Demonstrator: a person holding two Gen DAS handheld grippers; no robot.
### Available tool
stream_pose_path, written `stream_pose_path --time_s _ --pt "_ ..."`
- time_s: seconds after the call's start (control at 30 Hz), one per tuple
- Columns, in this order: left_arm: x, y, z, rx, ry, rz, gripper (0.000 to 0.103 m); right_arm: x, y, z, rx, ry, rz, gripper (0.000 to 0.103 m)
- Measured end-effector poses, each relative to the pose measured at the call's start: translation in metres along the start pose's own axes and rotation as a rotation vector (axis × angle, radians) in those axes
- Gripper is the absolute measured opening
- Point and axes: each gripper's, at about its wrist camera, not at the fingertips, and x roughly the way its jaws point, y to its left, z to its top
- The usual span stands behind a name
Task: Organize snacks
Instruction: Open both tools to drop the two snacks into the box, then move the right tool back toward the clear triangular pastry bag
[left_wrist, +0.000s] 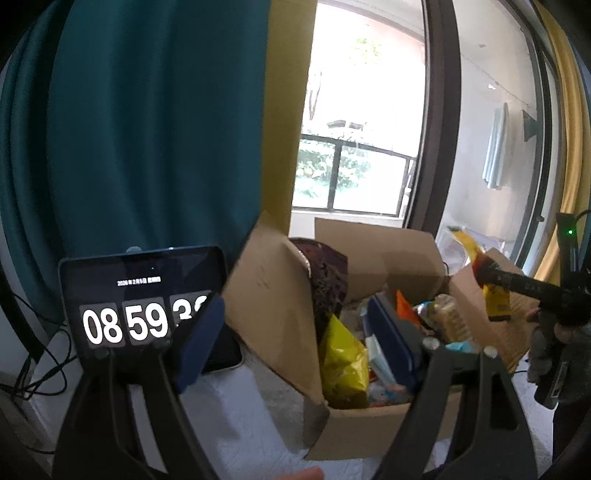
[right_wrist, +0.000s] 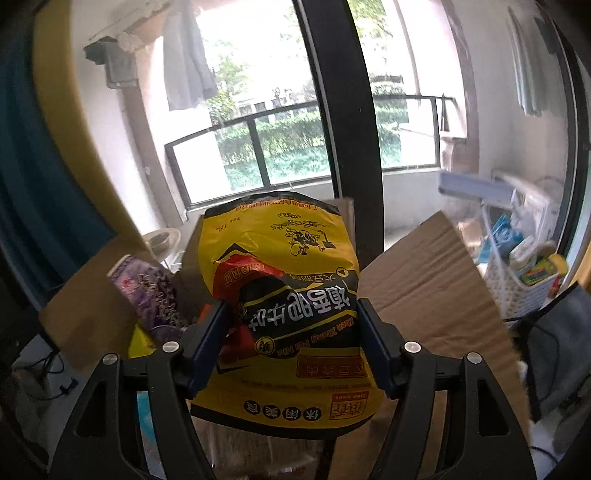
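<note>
Filling the gap between the right gripper's (right_wrist: 291, 332) two blue pads, one yellow snack bag (right_wrist: 280, 295) with black and red print stands upright and upside down to the camera, both pads pressing its sides above the open cardboard box (right_wrist: 424, 280). Just left of that gripper, one purple packet (right_wrist: 147, 291) leans on a box flap. Well to its right stands one white basket (right_wrist: 517, 291) of mixed items (only the right wrist view shows it).

The left wrist view gives what the other cannot: the box's inside, with a yellow-green packet (left_wrist: 341, 365), an orange packet (left_wrist: 404, 306) and several more snacks too blurred to count. The left gripper (left_wrist: 295, 339) hangs before the box, jaws wide apart and holding nothing; its right finger crosses the box opening, its left finger overlaps one tablet (left_wrist: 144, 295) showing a clock. At the far right of this view, the right gripper (left_wrist: 491, 284) appears from the side with the same yellow bag (left_wrist: 496, 302) hanging from it over the box's right flap, a gloved hand (left_wrist: 550, 347) behind. A teal curtain (left_wrist: 147, 129) hangs beyond the tablet.
</note>
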Motion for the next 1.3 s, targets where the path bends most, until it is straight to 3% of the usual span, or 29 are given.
stream_pose_path --time_s 0.17,0.47,0.9,1.3 --pt "0.0 0.002 -0.001 -0.01 -0.007 -0.003 0.081 0.014 0.004 0.0 -0.005 -0.025 0.004 0.083" --pt "-0.023 0.0 -0.005 -0.017 -0.01 -0.022 0.081 -0.008 0.021 -0.008 -0.066 -0.013 0.008 0.084" --pt "-0.075 0.004 -0.035 -0.035 -0.02 -0.019 0.081 -0.06 0.055 -0.045 -0.118 0.013 0.043 0.084" --pt "-0.08 0.024 -0.083 -0.06 0.069 -0.014 0.081 -0.075 0.08 -0.094 -0.152 0.078 0.06 0.084"
